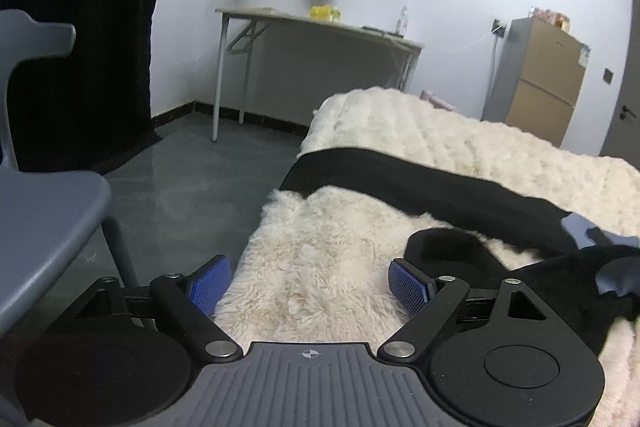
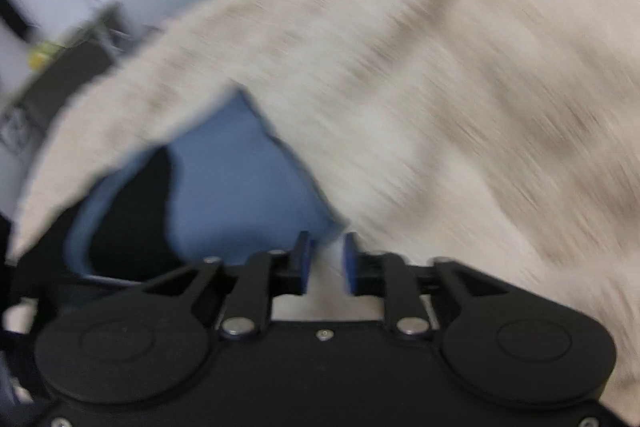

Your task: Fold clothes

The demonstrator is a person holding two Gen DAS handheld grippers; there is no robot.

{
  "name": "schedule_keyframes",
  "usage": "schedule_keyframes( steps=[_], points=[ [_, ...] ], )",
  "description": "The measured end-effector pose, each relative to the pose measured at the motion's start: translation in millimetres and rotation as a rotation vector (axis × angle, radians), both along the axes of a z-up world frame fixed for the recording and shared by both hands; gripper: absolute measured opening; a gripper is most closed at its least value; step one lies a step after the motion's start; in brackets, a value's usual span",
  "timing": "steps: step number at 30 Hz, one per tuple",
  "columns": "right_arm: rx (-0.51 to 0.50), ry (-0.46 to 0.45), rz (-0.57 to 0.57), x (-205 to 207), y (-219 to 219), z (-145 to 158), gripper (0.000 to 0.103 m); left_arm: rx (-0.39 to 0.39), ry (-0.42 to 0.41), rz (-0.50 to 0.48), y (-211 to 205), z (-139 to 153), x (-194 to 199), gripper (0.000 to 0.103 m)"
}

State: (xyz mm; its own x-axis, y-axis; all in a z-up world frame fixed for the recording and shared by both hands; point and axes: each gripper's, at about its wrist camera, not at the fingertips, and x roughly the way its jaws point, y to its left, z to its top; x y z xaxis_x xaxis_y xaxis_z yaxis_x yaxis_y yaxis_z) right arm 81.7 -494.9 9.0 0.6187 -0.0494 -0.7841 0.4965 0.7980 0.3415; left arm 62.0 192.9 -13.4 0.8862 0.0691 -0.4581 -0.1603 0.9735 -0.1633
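The left gripper point(image 1: 310, 287) is being held with its blue-padded fingers point(image 1: 210, 283) spread wide and nothing between them; only the cream, long-piled fleece blanket point(image 1: 320, 267) is being seen through the gap. Just beside the right-hand pad, a curled black fabric loop point(image 1: 448, 251), apparently a cuff or collar of the black garment point(image 1: 440, 183), is lying on the fleece, apart from the pad as far as can be told. Beyond it, a long black band of the same garment is being stretched across the blanket, its long axis running from ahead and to the left of the fingers down towards the right, so that it is lying crosswise to the line along which the fingers are pointing. A light blue patch point(image 1: 580, 227) is being shown at the garment's far right end.

The right gripper point(image 2: 325, 261) is being held with its pads close together but parted by a narrow gap; the view is heavily blurred, and no cloth is being seen pressed between them. A blue fabric area point(image 2: 240, 179) is lying ahead and to the left of these fingers, with black cloth beside it.

By judgement, the curled loop is nearer the left hand, and a short sideways reach towards the right is being called for.
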Motion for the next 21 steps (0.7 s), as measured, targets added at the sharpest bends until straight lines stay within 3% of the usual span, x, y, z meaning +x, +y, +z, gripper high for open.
schedule_keyframes(
  steps=[3, 10, 12, 16, 18, 21],
  points=[
    [0.087, -0.099, -0.030, -27.0, -0.7, 6.5, 0.040, 0.008, -0.045, -0.018, 1.7, 18.0, -18.7, 0.082],
    [0.077, -0.180, 0.044, -33.4, 34.2, 43.0, 0.043, 0.007, -0.200, 0.005, 9.7, 82.5, -73.9, 0.082],
    [0.059, -0.199, 0.089, -28.3, 50.2, 51.6, 0.043, -0.017, -0.255, -0.011, 9.5, 120.2, -91.5, 0.082],
    [-0.007, -0.234, 0.136, -20.6, 84.6, 68.3, 0.043, 0.007, -0.350, -0.070, -9.6, 187.8, -112.4, 0.082],
    [-0.007, -0.258, 0.141, -18.4, 103.2, 78.3, 0.043, -0.032, -0.423, -0.097, -24.2, 231.3, -125.6, 0.083],
    [-0.001, -0.274, 0.149, -10.2, 124.0, 87.2, 0.043, -0.012, -0.478, -0.159, -48.4, 267.3, -137.8, 0.090]
  ],
)
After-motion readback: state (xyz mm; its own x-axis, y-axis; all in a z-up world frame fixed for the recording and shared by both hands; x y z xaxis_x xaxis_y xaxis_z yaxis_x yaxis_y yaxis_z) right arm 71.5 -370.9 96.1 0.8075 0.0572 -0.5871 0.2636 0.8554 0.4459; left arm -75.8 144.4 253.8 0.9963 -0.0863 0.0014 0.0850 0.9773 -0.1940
